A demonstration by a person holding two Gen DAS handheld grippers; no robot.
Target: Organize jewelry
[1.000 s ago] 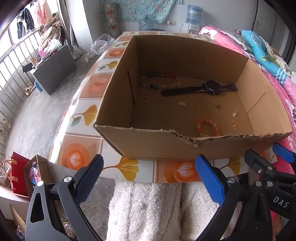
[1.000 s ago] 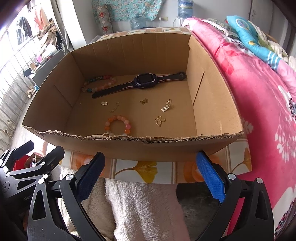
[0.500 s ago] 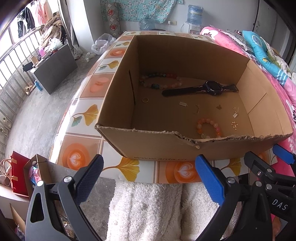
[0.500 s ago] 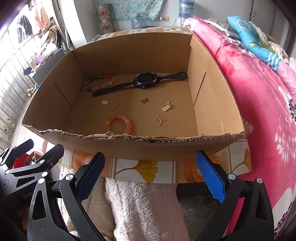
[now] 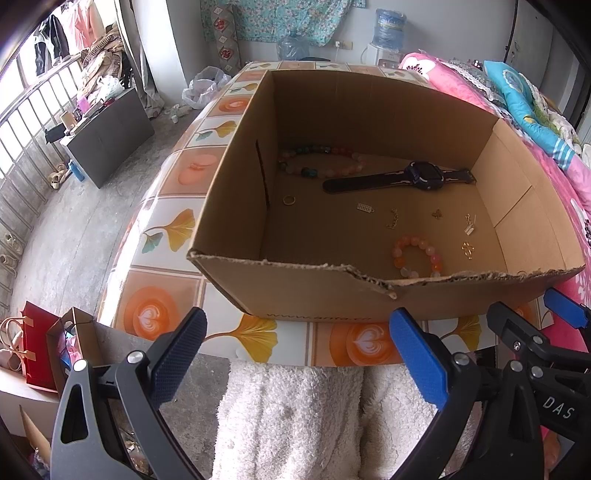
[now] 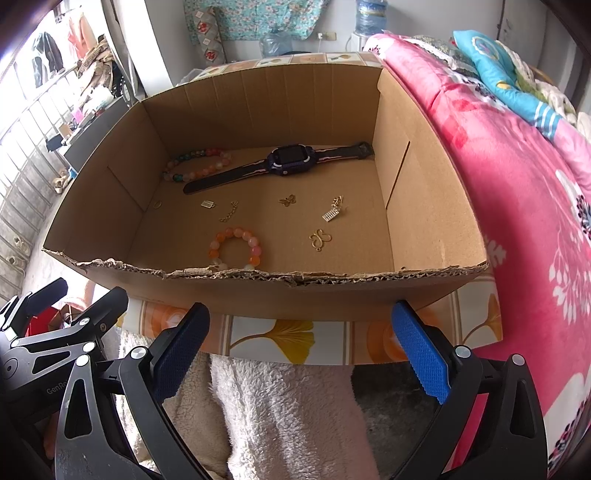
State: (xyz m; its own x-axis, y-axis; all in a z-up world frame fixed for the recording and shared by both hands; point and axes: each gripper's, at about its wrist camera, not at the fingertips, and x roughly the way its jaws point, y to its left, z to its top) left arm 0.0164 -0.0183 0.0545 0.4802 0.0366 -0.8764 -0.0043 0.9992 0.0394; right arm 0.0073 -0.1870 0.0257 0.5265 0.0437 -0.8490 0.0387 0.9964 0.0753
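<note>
Behind the table in the left wrist view, a bare concrete floor runs to a railing, with a dark cabinet (image 5: 110, 136) and a red bag (image 5: 38, 350) off to the left and a water bottle (image 5: 388, 27) against the far wall. A tiled table (image 5: 162, 229) with orange and leaf prints carries an open cardboard box (image 5: 314, 299). Inside the box, a long bead bracelet (image 5: 321, 160) lies near the back, touching the strap end of a black watch (image 5: 402, 177). A small ring (image 5: 289, 199) sits by the left wall. An orange bead bracelet (image 5: 417, 256) lies near the front wall, with small gold charms (image 5: 467, 251) scattered between it and the watch. The left gripper (image 5: 295, 362) hangs short of the table edge, its blue pads spread wide with nothing between them, above a white fluffy cloth (image 5: 291, 417). Part of the right gripper (image 5: 532, 339) shows at the right edge.

Pink floral bedding (image 6: 517, 184) fills the right side of the right wrist view, just beside the table (image 6: 288, 339). The box (image 6: 295, 291) holds the same pieces: the watch (image 6: 288, 160) at the back, the long bead bracelet (image 6: 195, 164) to its left, the orange bead bracelet (image 6: 236, 251) near the front, gold charms (image 6: 319, 240) to its right, and the ring (image 6: 158, 204) by the left wall. The right gripper (image 6: 301, 354) is also spread wide and empty, in front of the box and above the cloth (image 6: 288, 413). The left gripper (image 6: 55, 325) shows at the lower left.
</note>
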